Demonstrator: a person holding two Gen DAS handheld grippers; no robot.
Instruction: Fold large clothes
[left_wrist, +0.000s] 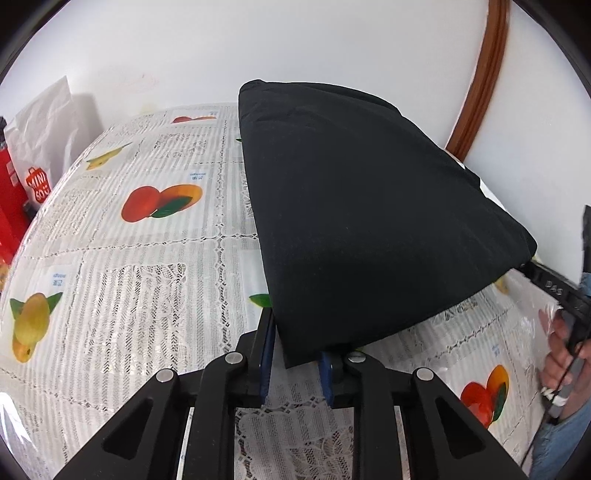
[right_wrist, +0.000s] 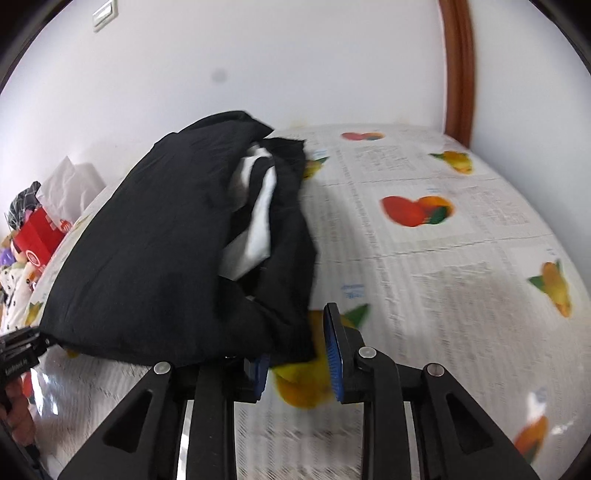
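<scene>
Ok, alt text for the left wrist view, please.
A folded black garment lies on a fruit-print tablecloth, its near corner between the pads of the left claw. A white shopping bag stands far left by the wall; a hand shows at right.

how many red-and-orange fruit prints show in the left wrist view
3 prints: one far, one left of the black folded garment, one near right; it may hide more.

White bag (left_wrist: 40, 147), red logo: "MINI SO". Right hand-held gripper (left_wrist: 550, 288) arm: "DAS". Tablecloth print unreadable.
</scene>
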